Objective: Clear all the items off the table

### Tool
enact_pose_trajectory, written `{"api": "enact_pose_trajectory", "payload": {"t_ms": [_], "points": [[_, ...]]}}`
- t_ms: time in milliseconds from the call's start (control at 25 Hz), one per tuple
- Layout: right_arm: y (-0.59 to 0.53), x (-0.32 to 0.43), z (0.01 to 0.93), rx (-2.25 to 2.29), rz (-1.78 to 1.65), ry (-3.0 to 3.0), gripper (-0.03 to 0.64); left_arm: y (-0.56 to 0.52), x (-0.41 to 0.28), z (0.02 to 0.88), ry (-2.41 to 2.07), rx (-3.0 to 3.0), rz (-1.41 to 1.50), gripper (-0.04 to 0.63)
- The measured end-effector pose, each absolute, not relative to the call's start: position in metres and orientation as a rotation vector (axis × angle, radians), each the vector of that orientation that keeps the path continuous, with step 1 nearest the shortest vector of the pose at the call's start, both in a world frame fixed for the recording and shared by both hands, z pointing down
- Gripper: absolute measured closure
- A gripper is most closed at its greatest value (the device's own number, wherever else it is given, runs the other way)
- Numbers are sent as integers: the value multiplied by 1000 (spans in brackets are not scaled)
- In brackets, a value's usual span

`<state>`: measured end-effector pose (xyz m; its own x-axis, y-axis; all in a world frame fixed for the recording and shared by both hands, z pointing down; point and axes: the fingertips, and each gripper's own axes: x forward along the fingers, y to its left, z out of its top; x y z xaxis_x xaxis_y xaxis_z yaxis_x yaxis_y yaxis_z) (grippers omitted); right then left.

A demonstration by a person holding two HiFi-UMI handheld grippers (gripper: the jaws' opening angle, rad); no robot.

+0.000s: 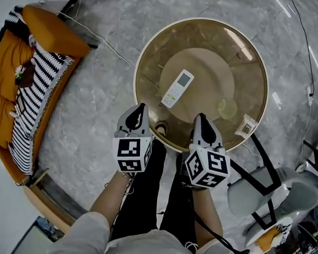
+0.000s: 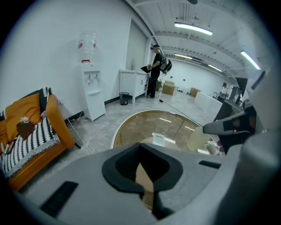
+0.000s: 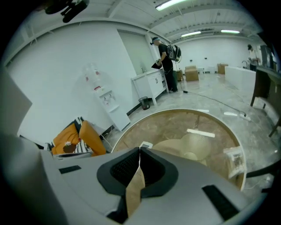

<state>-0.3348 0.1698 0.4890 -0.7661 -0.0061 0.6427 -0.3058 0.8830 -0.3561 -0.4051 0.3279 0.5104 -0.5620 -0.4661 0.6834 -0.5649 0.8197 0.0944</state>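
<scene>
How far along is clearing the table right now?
Nothing looks cleared yet: the remote, the clear cup and the small packet all lie on the round table. Nothing is in hand: the left gripper and the right gripper are both shut and empty at the near edge. All three items are left.

No print can be read. The remote [image 1: 177,88] near the middle of the table [image 1: 152,54] and the packet [image 1: 247,126] at its 4 o'clock edge carry marks too small to make out.
</scene>
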Motion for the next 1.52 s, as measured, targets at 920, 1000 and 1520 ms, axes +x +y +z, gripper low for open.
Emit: {"api": "enact_pose_trajectory", "payload": {"t_ms": [920, 1000, 1520], "points": [[226, -398, 600, 347, 667, -2155, 357, 388, -439, 563, -2193, 719, 165, 594], [227, -402, 608, 363, 659, -2139, 346, 390, -441, 568, -2183, 730, 166, 594], [236, -419, 642, 488, 562, -2023, 316, 401, -444, 588, -2121, 785, 167, 594]]}}
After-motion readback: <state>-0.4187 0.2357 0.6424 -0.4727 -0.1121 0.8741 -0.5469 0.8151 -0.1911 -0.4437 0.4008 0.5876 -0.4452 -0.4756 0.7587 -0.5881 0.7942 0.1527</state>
